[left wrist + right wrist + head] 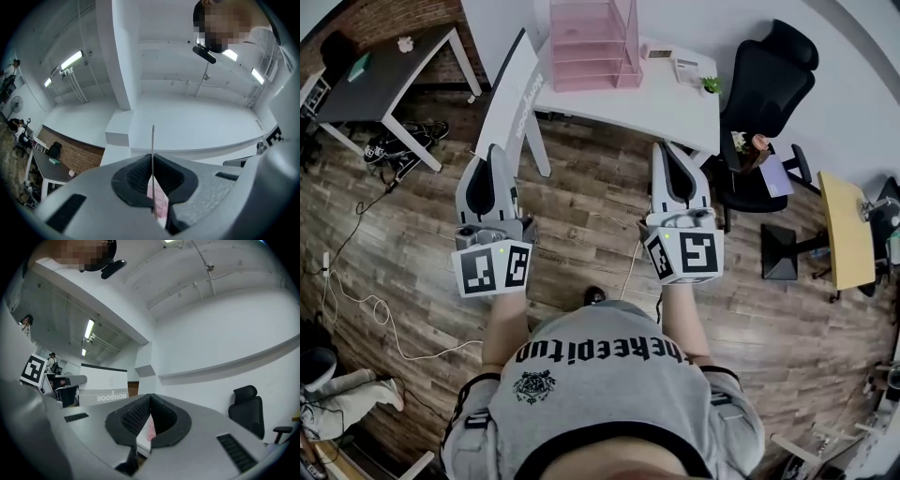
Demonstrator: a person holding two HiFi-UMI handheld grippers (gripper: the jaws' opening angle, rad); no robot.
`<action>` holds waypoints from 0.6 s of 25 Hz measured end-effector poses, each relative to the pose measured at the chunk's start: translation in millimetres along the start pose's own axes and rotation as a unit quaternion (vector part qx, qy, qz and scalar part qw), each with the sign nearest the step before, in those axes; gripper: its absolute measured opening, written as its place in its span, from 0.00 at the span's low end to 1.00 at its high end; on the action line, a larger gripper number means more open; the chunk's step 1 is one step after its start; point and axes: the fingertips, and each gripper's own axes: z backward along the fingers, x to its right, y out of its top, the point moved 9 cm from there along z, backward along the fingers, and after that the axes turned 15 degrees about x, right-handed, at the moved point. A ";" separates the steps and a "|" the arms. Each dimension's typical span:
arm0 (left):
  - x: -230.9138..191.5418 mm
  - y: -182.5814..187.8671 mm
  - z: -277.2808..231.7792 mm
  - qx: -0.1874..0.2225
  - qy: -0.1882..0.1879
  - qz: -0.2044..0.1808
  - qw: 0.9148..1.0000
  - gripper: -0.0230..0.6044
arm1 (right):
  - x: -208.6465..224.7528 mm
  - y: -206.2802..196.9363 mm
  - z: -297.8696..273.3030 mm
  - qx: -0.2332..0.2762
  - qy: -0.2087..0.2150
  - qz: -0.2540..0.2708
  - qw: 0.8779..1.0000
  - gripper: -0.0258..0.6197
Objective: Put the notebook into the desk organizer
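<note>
Two grippers hang short of the white table [675, 108]. Left gripper [494, 155] is clamped on the notebook [511, 94], held edge-on; right gripper [668, 150] is closed and empty. Recommended: hold notebook upright and align it with a compartment of the pink desk organizer [591, 42] before releasing.

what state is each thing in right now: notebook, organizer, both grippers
notebook: closed, held on edge in the air, not yet in the organizer
left gripper: shut on the notebook
right gripper: shut, nothing in it
desk organizer: standing on the white desk, trays look empty
</note>
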 end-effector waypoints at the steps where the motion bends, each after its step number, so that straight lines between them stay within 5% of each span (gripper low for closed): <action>1: 1.2 -2.9 -2.8 0.001 0.000 -0.001 1.000 0.05 | 3.6 -2.4 -2.1 0.000 0.001 -0.001 1.000 0.04; 15: -0.1 -38.9 -28.6 -0.015 0.005 -0.002 1.000 0.05 | 28.0 -38.0 -27.9 -0.017 0.004 -0.019 1.000 0.04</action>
